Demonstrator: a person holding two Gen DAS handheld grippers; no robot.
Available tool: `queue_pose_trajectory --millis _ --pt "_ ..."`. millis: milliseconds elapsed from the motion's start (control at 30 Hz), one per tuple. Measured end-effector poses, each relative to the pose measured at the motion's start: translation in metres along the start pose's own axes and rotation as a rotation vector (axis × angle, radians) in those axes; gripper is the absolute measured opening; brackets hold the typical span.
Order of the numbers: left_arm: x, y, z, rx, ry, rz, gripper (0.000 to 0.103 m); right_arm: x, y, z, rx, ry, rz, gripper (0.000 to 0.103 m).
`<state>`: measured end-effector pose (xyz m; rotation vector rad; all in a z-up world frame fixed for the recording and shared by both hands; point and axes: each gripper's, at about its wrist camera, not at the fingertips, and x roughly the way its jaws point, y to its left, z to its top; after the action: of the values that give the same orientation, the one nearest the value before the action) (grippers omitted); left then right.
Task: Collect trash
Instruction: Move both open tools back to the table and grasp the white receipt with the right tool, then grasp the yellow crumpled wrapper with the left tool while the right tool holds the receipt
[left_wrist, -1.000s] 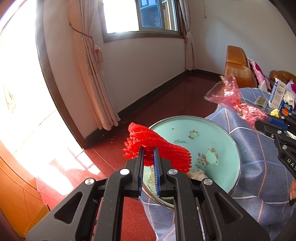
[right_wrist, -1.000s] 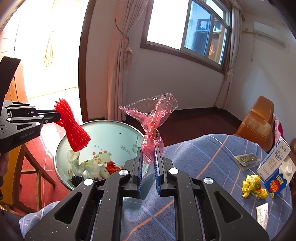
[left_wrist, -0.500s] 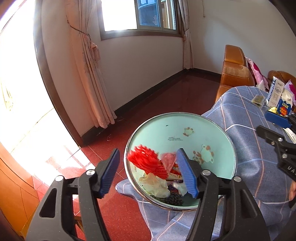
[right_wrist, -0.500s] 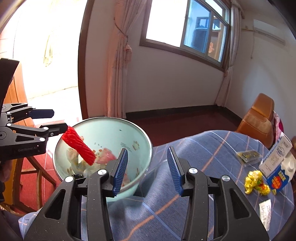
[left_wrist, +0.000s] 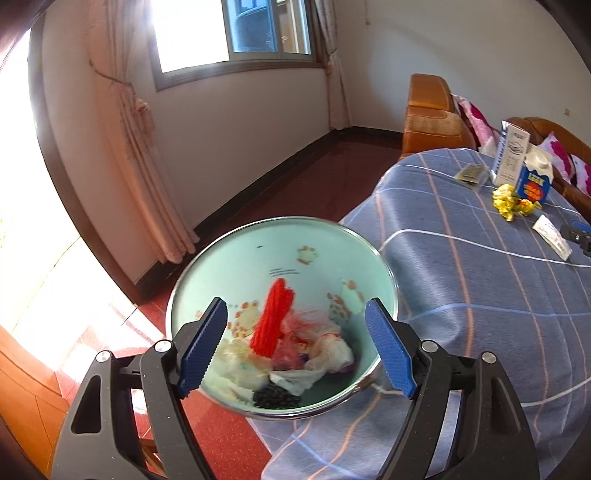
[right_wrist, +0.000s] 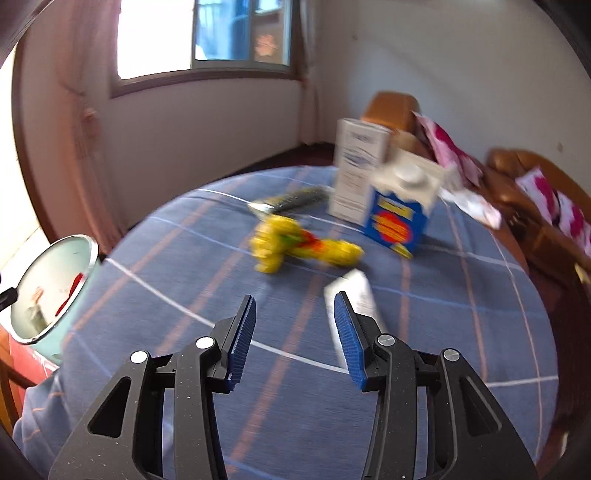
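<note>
The empty, parted right gripper (right_wrist: 293, 338) hung just short of the flat white paper slip (right_wrist: 354, 295), lengthwise ahead by its right pad (the left gripper (left_wrist: 295, 349), opening empty, faced the mint enamel basin (left_wrist: 236, 266)).

Left gripper (left_wrist: 295, 347) fingers are opening, empty; right gripper (right_wrist: 293, 339) parted, empty.

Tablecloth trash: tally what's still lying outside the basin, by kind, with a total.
Cartons or boxes: 2, a blue carton and a white box standing together
Crumpled yellow wrappers: 1
Flat dark packets: 1
White paper slips: 1
Total: 5, all on the tablecloth, none in the basin
</note>
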<state>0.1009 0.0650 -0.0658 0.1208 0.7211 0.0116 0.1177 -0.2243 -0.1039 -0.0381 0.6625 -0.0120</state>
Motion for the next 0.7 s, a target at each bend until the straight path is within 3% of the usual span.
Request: queue_pose_trajectory --millis 100,200,333,467,500,700 --pt "0.002 -0.015 0.007 0.017 -0.005 -0.019 0.076 0.010 -0.024 -0.005 0.043 0.045 0.004 0.044" --pt "0.006 -0.027 0.013 0.020 0.006 -0.051 0.076 0.021 -0.029 -0.007 0.065 0.096 0.043 0.044" --pt "0.009 -0.045 0.023 0.044 0.002 -0.077 0.076 0.037 -0.032 -0.007 0.065 0.167 0.034 0.043" --pt "0.010 -0.071 0.035 0.070 -0.005 -0.112 0.076 0.036 -0.036 -0.010 0.053 0.173 0.049 0.012" --pt "0.010 -0.081 0.040 0.086 -0.010 -0.126 0.076 0.035 -0.038 -0.010 0.059 0.172 0.058 0.008" --pt "0.018 -0.135 0.064 0.152 -0.023 -0.181 0.076 0.015 -0.054 -0.017 0.086 0.131 0.078 0.005"
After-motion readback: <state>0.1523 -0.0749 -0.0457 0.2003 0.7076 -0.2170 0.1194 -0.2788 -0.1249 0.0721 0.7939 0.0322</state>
